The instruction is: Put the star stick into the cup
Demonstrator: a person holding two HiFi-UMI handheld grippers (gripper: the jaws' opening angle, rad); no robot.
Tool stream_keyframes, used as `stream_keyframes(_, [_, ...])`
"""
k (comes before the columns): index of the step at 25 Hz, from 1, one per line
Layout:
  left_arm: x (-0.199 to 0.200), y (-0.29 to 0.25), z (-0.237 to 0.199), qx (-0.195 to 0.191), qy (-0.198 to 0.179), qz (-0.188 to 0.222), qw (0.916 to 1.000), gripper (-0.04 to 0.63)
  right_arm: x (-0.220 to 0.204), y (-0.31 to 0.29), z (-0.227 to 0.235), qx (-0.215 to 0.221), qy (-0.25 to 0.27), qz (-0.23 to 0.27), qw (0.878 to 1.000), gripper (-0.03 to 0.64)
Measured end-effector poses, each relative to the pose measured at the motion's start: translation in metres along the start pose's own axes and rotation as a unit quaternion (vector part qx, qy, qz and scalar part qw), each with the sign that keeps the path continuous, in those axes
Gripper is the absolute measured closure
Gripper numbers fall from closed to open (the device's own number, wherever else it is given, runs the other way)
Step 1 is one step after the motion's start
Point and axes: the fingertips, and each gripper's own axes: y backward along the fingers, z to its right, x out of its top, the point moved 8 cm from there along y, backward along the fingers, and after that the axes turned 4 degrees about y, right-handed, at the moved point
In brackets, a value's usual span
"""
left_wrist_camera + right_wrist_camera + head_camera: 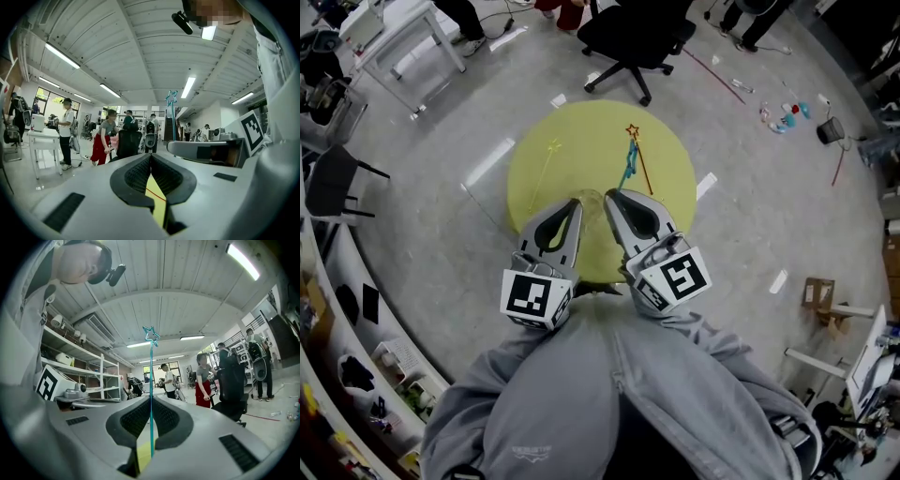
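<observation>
My right gripper (pixel 611 195) is shut on a teal star stick (pixel 629 161), which reaches out over the round yellow table (pixel 675 178). In the right gripper view the stick (pixel 151 380) stands straight up from between the closed jaws (pixel 151 401), its star at the top. My left gripper (pixel 575 202) sits beside the right one at the table's near edge, jaws together (pixel 151 157) with nothing between them. A red star stick (pixel 641 167) and a pale yellow star stick (pixel 546 167) lie on the table. No cup shows in any view.
A black office chair (pixel 633 42) stands just beyond the table. A white table (pixel 403 37) is at the far left, with small litter (pixel 783 114) on the floor at the right. Several people (pixel 107 136) stand in the room behind.
</observation>
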Motion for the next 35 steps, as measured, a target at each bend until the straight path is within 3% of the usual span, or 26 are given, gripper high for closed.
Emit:
stream_keyframes(10, [-0.014, -0.023, -0.018, -0.008, 0.008, -0.009, 0.9999, 0.577, -0.021, -0.024, 0.022, -0.010, -0.011, -0.014, 1.000, 0.577])
stream_keyframes(35, [-0.119, -0.063, -0.059, -0.012, 0.025, -0.079, 0.9965, 0.577, -0.119, -0.063, 0.061, -0.024, -0.039, -0.036, 0.998, 0.577])
